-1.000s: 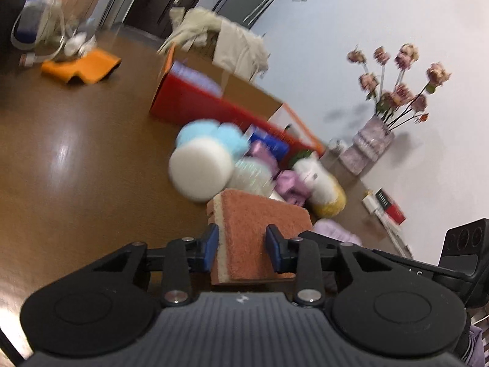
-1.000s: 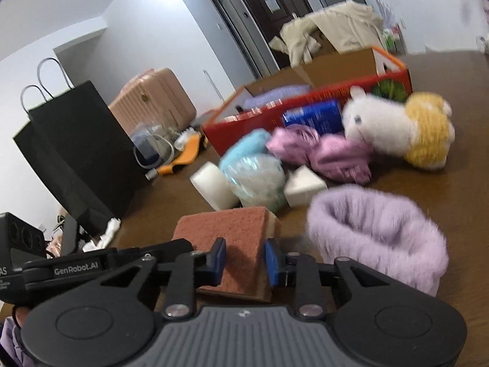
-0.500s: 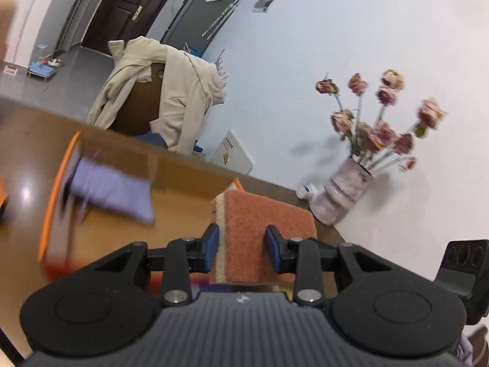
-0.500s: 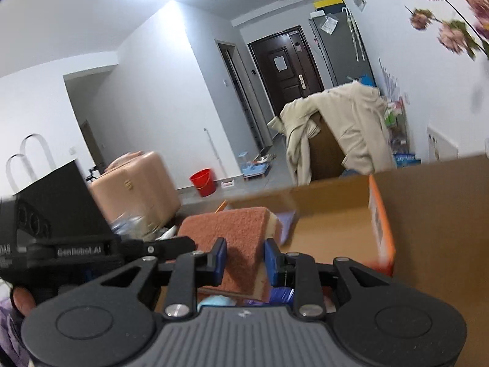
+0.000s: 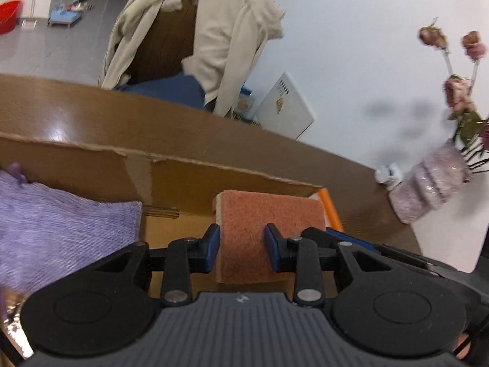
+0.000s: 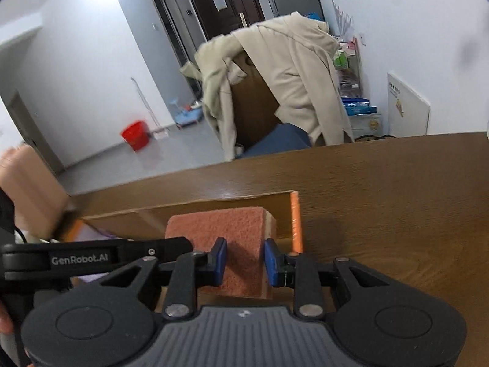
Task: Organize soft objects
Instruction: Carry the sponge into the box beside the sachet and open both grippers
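Observation:
My left gripper (image 5: 241, 250) is shut on an orange-topped scouring sponge (image 5: 269, 214) and holds it over the open cardboard box (image 5: 214, 180). A purple cloth (image 5: 61, 226) lies in the box at the left. My right gripper (image 6: 244, 261) is shut on the same kind of sponge (image 6: 220, 226), above the box's right end with its orange edge (image 6: 295, 220). The left gripper's body (image 6: 91, 258) shows in the right wrist view, close beside the sponge.
The brown table (image 6: 397, 198) runs behind and right of the box. A vase of dried pink flowers (image 5: 434, 180) stands at the right. A chair draped with a beige jacket (image 6: 275, 76) stands behind the table. A red bucket (image 6: 134, 134) sits on the floor.
Both grippers have lifted their sponge from beside the pile of soft toys and carried it forward to above the cardboard box. The toys have left the view.

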